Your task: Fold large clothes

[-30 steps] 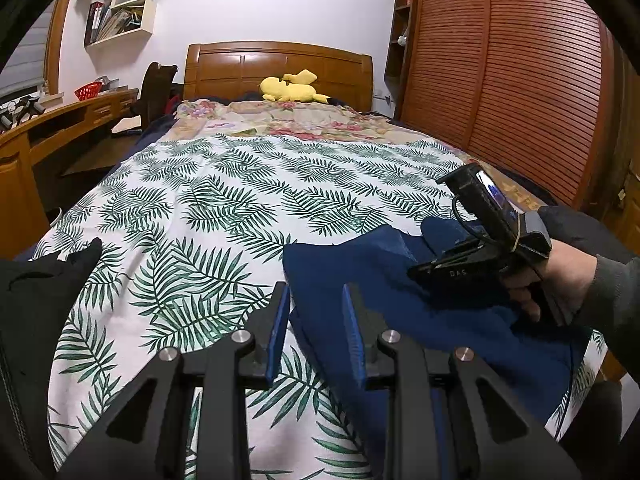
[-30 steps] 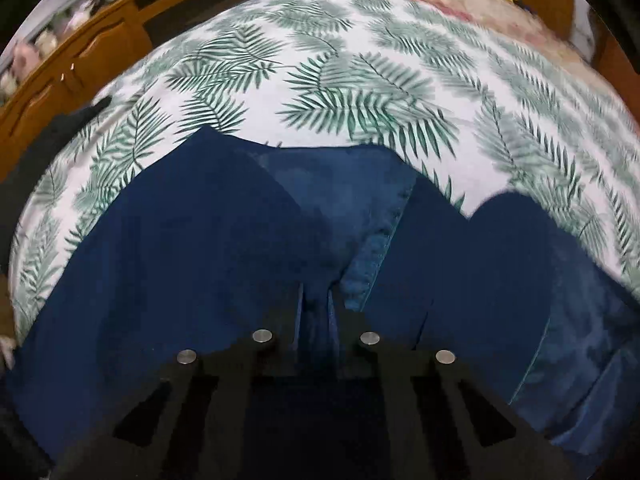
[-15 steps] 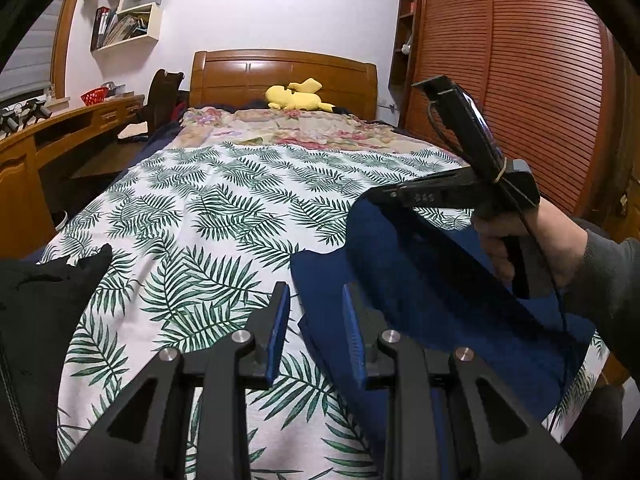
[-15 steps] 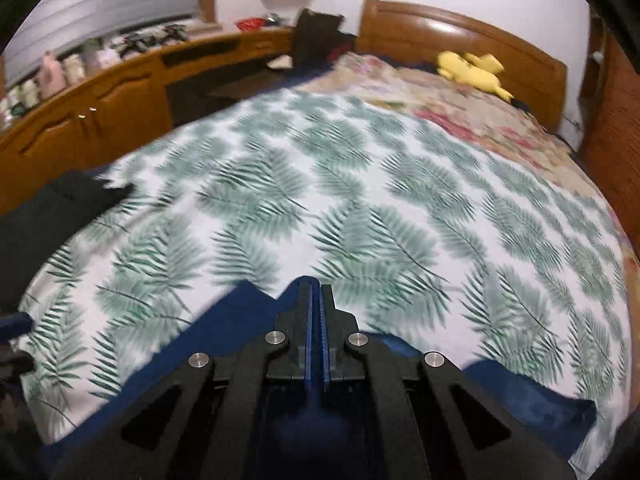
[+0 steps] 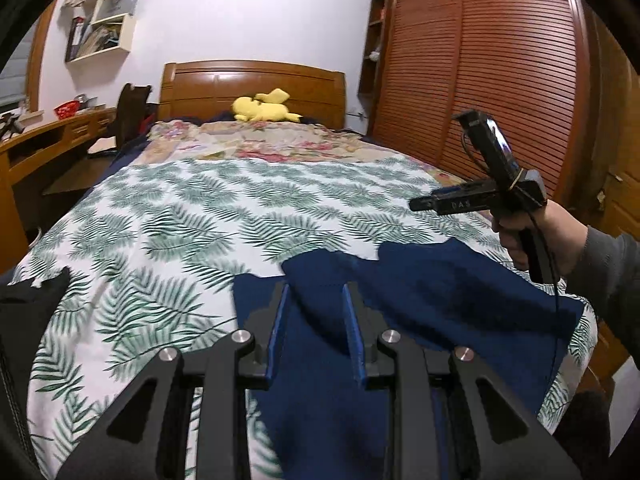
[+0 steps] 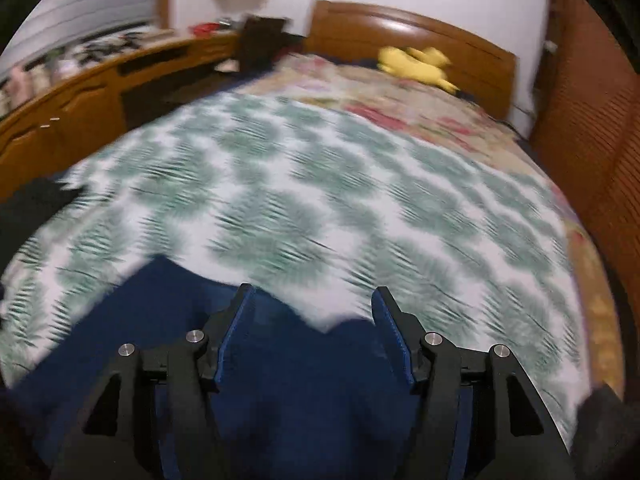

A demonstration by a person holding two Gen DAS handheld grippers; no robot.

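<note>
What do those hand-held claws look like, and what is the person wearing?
Each claw is black, angular plastic with silver bolts and blue pads lining its fingers. The right claw has a pistol handle, a phone-like device strapped on top and a black cable. The person wears a grey sleeve.

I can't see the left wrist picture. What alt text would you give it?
A dark blue garment lies on a leaf-print bedspread, with the open left gripper in the foreground above it. At right a hand holds the right gripper above the bed. A yellow plush toy rests by the wooden headboard.
</note>
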